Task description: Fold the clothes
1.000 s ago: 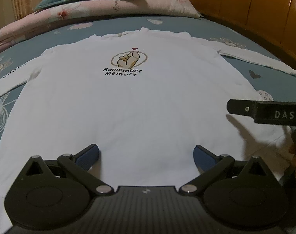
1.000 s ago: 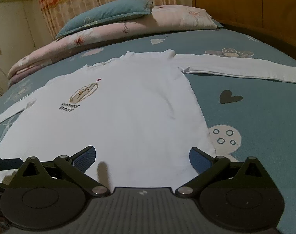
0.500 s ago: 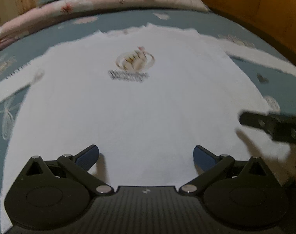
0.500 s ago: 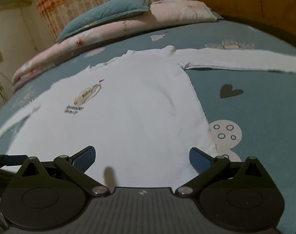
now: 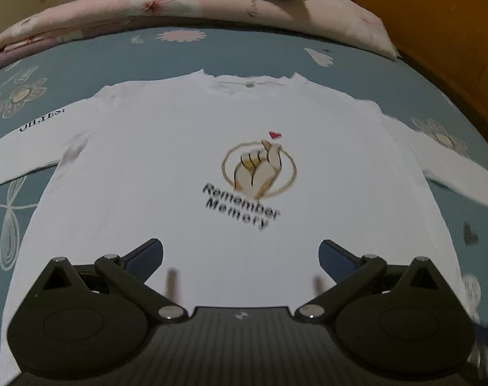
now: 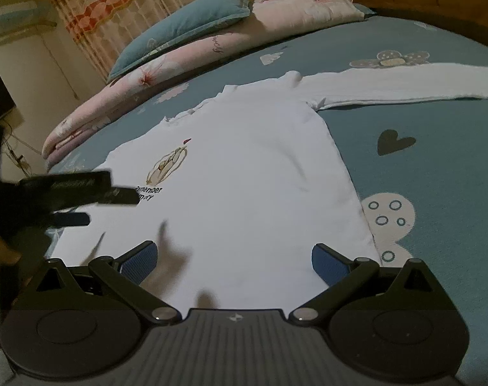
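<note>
white long-sleeved shirt (image 5: pixel 186 173) spread flat, print up, sleeves out, on bed (image 6: pixel 437 167) | left gripper (image 5: pixel 240 257) and right gripper (image 6: pixel 232 259) both released, empty, above hem | soft, light, limp; likely best pinched at hem corners or shoulder seams

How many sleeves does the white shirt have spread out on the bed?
2. The white long-sleeved shirt has one sleeve stretched left and another sleeve stretched right, both flat on the blue patterned bedsheet.
</note>
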Available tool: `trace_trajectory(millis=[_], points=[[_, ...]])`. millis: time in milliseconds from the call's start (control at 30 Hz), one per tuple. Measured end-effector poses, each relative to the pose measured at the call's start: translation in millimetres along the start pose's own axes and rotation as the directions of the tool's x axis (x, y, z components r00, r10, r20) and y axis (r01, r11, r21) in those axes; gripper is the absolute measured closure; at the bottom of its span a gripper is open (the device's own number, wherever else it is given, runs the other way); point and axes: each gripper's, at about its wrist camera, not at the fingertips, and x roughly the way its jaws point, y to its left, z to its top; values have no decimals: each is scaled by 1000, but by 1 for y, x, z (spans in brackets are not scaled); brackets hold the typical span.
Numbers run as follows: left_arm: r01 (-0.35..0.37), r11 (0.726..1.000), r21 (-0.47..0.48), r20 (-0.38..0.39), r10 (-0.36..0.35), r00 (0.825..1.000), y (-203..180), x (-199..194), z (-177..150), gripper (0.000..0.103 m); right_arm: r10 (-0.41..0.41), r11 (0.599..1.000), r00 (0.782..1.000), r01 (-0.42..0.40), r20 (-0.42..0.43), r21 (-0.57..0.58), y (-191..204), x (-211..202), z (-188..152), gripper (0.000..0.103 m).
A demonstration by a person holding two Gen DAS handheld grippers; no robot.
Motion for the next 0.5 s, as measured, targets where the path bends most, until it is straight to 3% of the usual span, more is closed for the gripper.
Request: trace_trajectory(millis=[300, 500], points=[[-66, 997, -45, -46, 64, 997, -8, 32, 14, 1, 44, 998, 999, -44, -17, 51, -9, -4, 2, 0], [-105, 994, -25, -77, 103, 992, -16, 55, 16, 1, 75, 993, 997, -73, -15, 90, -16, -8, 3, 0]])
